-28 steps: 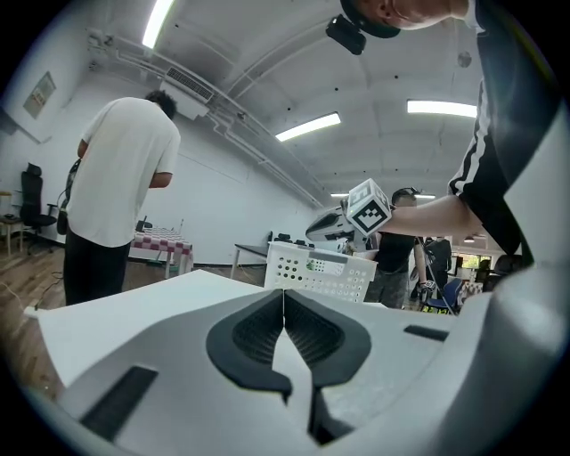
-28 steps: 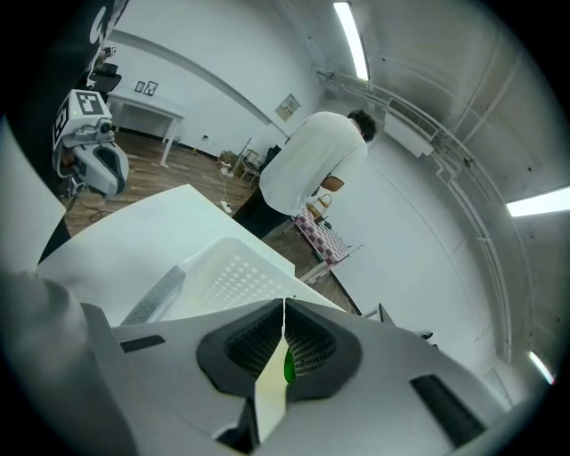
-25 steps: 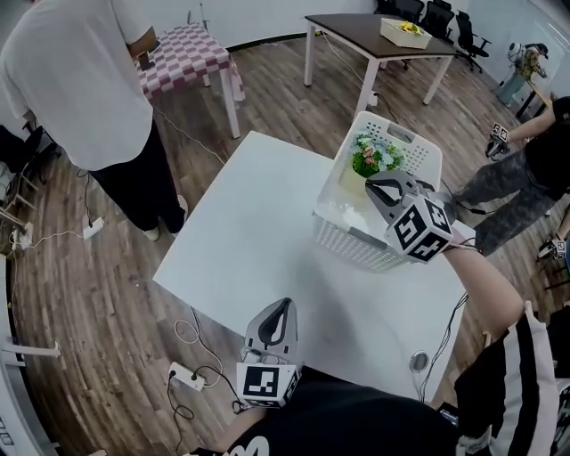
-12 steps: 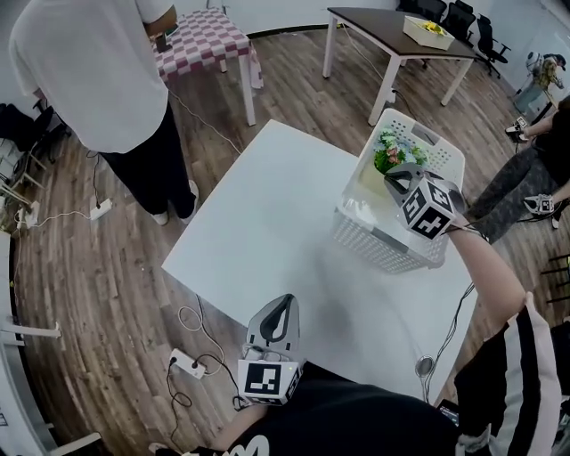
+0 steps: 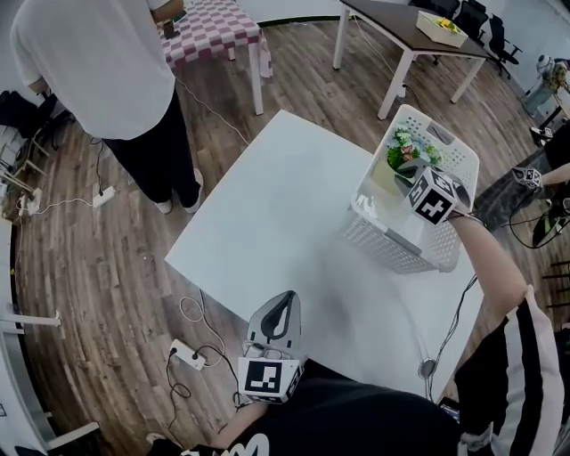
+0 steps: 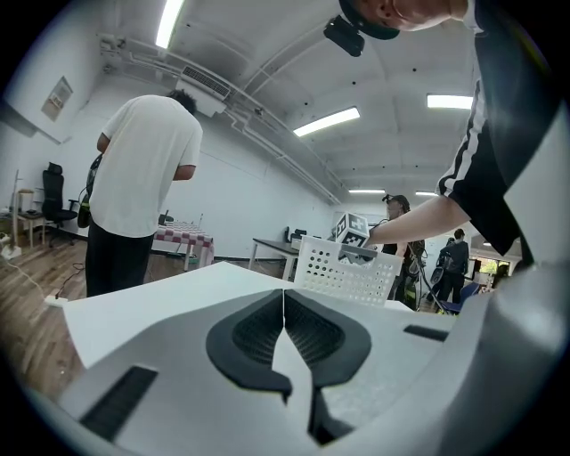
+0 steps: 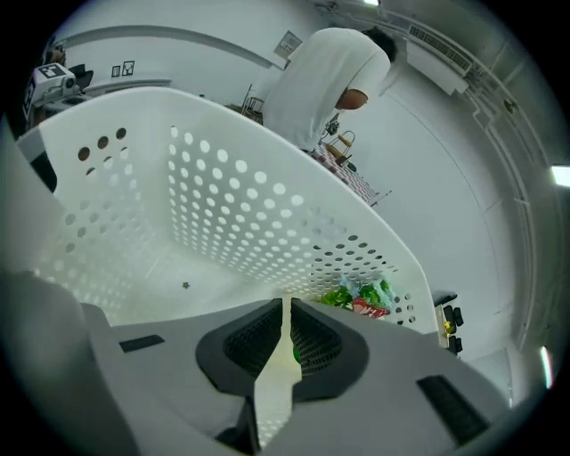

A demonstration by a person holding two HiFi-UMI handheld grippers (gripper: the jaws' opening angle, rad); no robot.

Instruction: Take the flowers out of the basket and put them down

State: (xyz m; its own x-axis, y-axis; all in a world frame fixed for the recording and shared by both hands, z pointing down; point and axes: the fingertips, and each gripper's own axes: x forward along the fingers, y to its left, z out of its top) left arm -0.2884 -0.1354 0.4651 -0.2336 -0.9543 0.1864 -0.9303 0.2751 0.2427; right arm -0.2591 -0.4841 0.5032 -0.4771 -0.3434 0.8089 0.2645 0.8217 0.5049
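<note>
1. Head view: the left tongs [image 5: 281, 312] hang low near the close edge of the white worktop [image 5: 276, 214], tips pressed together, nothing in them. The right tongs [image 5: 411, 169] reach down into the white basket [image 5: 387, 245], which sits at the worktop's far right corner. The flowers [image 5: 403, 145] are in the far end of that basket, just beyond the tong tips. Can't tell from up here if they touch. A person in a white shirt [image 5: 89, 53] stands on the wood floor off to the left, next to a checkered table [image 5: 218, 20]. There's a power strip [image 5: 190, 354] on the floor below the worktop's edge.

2. Left gripper view: the left tongs [image 6: 284, 307] are closed, the dark pads meeting along a thin line with nothing between them. Past them is the worktop [image 6: 169, 294], then the basket [image 6: 343, 272] with an arm reaching into it from the right. The person in the white shirt [image 6: 142, 191] stands at the left.

3. Right gripper view: the right tongs [image 7: 287, 334] are inside the basket [image 7: 223, 196], with its holed walls all around. The pads are nearly together, just a narrow slit, and they aren't clamping anything that I can make out. There's only a speck of green showing in the gap. The flowers [image 7: 359, 297] lie against the basket wall just past the tips and a bit to the right: green leaves with some red. The person in the white shirt [image 7: 325, 80] shows over the rim.
</note>
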